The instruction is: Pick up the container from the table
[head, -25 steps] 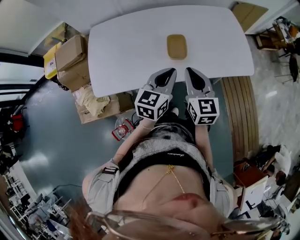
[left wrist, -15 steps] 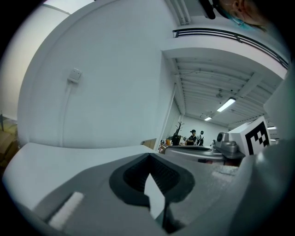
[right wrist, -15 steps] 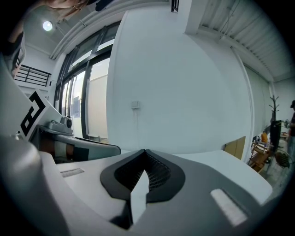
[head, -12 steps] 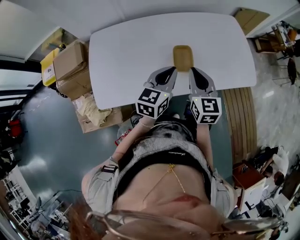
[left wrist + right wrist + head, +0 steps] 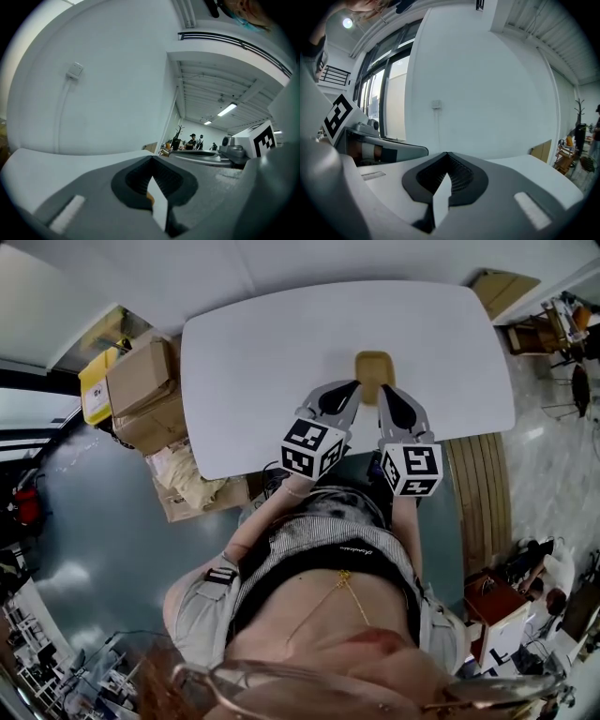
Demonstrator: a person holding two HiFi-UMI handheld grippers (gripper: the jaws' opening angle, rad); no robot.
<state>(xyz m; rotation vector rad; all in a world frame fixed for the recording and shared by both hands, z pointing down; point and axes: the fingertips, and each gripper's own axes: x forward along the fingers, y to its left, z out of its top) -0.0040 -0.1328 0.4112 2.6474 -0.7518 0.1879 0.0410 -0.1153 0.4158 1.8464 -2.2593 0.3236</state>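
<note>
**Both grippers arrive at the container**

Within the last second the left hand-held gripper (image 5: 351, 388) and right hand-held gripper (image 5: 385, 392), both clenched and empty, have advanced to the container (image 5: 374, 367). It lies on the counter (image 5: 262, 343) just beyond their tips. The jaws likely need to open next.

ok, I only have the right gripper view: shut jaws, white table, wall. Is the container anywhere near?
Observer: Yes. The head view shows a tan container on the white table, right ahead of the right gripper.
Operator: Where's the other one?
Observer: The left gripper is next to it, with its tip by the container's near left corner. I can't tell whether it touches.
Operator: Left jaws open?
Observer: No. The left gripper view shows them together and holding nothing, with a sliver of tan in the gap behind the tips.
</note>
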